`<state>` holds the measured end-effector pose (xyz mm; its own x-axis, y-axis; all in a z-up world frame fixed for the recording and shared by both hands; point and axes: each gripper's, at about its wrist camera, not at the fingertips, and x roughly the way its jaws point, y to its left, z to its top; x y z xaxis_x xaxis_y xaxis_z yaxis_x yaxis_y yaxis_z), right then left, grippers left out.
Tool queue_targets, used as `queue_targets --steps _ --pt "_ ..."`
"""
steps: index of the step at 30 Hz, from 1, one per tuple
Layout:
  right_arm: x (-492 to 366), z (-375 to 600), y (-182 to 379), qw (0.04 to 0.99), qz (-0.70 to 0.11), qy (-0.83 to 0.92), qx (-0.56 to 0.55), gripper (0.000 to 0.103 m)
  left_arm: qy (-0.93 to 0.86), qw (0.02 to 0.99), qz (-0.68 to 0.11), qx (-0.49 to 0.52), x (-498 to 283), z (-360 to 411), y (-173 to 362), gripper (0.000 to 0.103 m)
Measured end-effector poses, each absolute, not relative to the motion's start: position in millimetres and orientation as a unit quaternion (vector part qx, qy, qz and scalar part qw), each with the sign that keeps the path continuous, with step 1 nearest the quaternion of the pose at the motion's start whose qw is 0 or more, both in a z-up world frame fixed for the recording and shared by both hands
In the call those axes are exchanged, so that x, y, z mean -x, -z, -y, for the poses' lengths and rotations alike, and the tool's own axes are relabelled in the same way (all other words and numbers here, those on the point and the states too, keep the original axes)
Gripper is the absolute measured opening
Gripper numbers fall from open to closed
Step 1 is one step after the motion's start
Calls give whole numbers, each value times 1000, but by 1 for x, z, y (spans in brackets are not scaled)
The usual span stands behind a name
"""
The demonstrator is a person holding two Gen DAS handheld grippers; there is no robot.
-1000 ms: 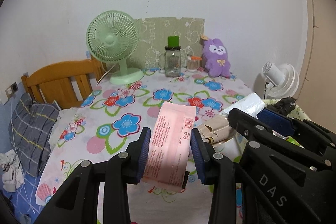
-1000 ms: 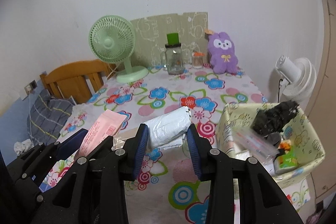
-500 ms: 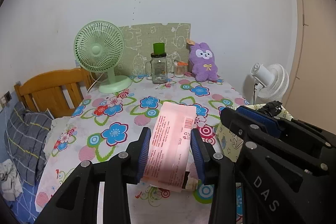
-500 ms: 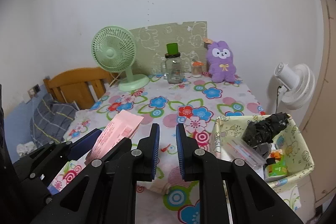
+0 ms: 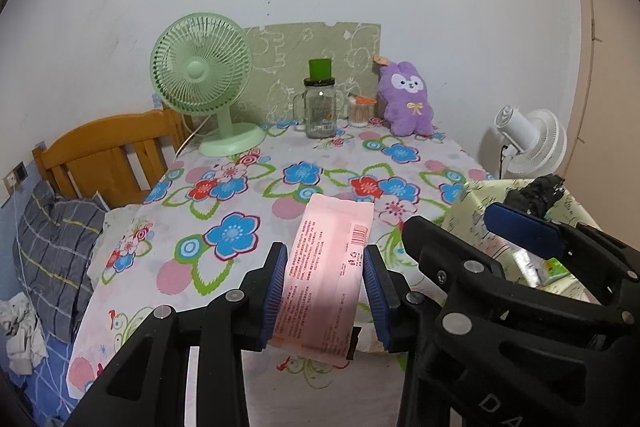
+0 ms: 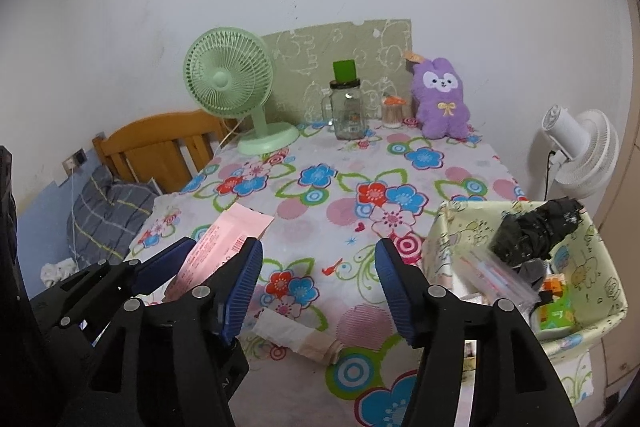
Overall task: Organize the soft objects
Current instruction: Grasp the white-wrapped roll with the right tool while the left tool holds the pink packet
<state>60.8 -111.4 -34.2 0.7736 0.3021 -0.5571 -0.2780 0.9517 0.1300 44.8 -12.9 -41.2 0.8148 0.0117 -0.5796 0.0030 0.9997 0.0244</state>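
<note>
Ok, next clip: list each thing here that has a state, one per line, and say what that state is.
left gripper: shut on the pink packet, held above the table.
right gripper: jaws opening, nothing between them.
fabric bin: open-topped, partly filled.
black bundle: inside the bin, leaning on its far corner.
glass jar: upright, lid on.
green fan: upright; running or not, cannot tell.
purple plush: sitting upright against the wall.

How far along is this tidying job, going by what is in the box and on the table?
Partly done. The fabric box already holds several things, among them a black bundle. In hand: the left gripper is clamped on a pink packet. The right gripper is opening with nothing between its pads. Left on the table: a beige roll near the front edge, and the purple plush toy at the back.
</note>
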Motion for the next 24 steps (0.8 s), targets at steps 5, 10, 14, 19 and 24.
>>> queue_targets --steps 5,10,14,19,24 --pt "-68 104 50 936 -314 -157 -15 67 -8 948 -318 -10 -49 3 56 39" --pt "-73 96 66 933 -328 -149 -12 67 -10 943 -332 -6 -54 -6 72 39" --pt "-79 90 79 927 -344 -148 -12 67 -11 938 -346 -4 -57 -12 84 39" --pt "-86 84 97 920 -362 -148 -13 67 -11 932 -361 -3 -62 -17 100 39" --pt "-93 83 113 914 -378 -143 -16 67 -12 927 -374 0 -67 -21 114 39"
